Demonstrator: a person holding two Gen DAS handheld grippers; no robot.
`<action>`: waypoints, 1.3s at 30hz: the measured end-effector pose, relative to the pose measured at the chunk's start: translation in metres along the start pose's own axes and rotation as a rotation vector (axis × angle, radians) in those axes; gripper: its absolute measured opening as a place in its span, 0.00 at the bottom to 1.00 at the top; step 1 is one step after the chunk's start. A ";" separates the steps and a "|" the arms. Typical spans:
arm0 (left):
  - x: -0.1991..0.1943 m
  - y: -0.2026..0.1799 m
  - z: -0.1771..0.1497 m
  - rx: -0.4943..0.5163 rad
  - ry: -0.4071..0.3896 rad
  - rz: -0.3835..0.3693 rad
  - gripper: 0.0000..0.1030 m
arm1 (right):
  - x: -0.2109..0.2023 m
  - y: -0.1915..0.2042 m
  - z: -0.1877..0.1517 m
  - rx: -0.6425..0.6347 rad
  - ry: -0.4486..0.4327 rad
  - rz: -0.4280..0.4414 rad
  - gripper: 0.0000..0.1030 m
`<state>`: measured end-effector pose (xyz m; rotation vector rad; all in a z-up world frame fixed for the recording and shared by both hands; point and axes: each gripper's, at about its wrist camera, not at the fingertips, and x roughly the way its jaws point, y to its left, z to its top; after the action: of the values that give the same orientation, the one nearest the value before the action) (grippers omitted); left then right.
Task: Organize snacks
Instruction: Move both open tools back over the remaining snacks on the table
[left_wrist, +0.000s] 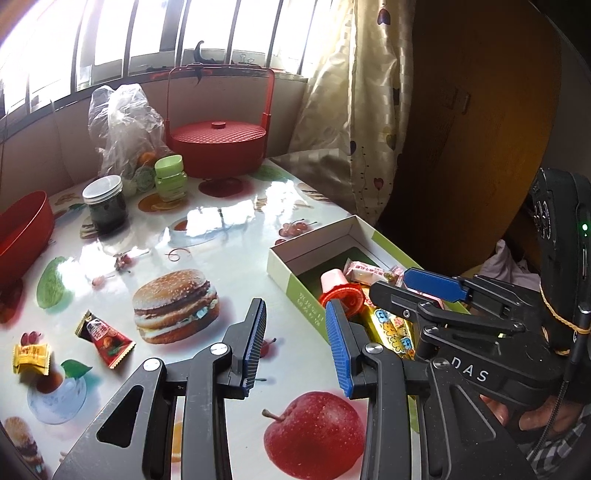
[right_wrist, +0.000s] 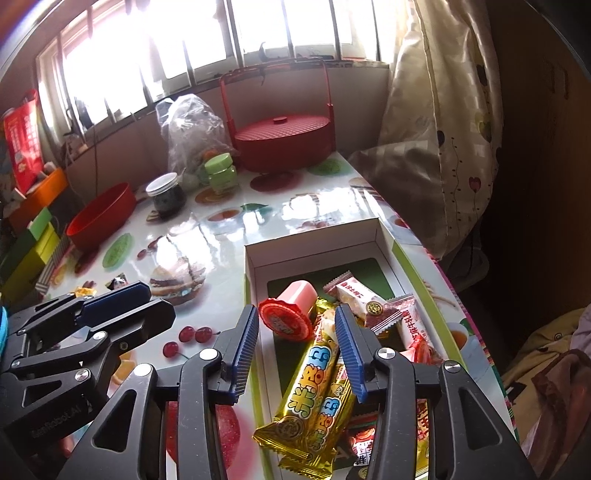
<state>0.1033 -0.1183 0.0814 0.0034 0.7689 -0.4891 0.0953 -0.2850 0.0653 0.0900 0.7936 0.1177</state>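
A shallow white and green box (right_wrist: 255, 254) (left_wrist: 280, 266) lies at the table's right edge. It holds several snacks: yellow bars (right_wrist: 314, 387) (left_wrist: 395, 332), a pink jelly cup with a red lid (right_wrist: 286, 314) (left_wrist: 340, 291) and pink-white packets (right_wrist: 358, 295). My right gripper (right_wrist: 295, 341) is open and empty above the box, over the yellow bars; it shows in the left wrist view (left_wrist: 424, 291). My left gripper (left_wrist: 297, 343) is open and empty over the table just left of the box. A red-brown triangular packet (left_wrist: 105, 338) and a yellow candy (left_wrist: 31, 358) lie loose at left.
A red lidded basket with a tall handle (left_wrist: 218, 147), a clear plastic bag (left_wrist: 122, 122), a green jar (left_wrist: 170, 177), a dark jar (left_wrist: 105, 201) and a red bowl (left_wrist: 22, 229) stand toward the back. A curtain (left_wrist: 351, 129) hangs at right. Coloured boxes (right_wrist: 29, 251) stand far left.
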 end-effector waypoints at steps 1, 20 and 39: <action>0.000 0.000 0.000 -0.001 -0.001 0.000 0.34 | 0.000 0.001 0.000 -0.001 0.000 0.002 0.42; -0.018 0.047 -0.018 -0.081 -0.015 0.081 0.44 | 0.015 0.038 0.003 -0.028 -0.001 0.039 0.51; -0.045 0.136 -0.050 -0.251 -0.013 0.237 0.44 | 0.049 0.092 0.007 -0.091 0.053 0.114 0.52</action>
<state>0.0999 0.0304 0.0520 -0.1401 0.8009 -0.1655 0.1278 -0.1876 0.0476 0.0460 0.8351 0.2642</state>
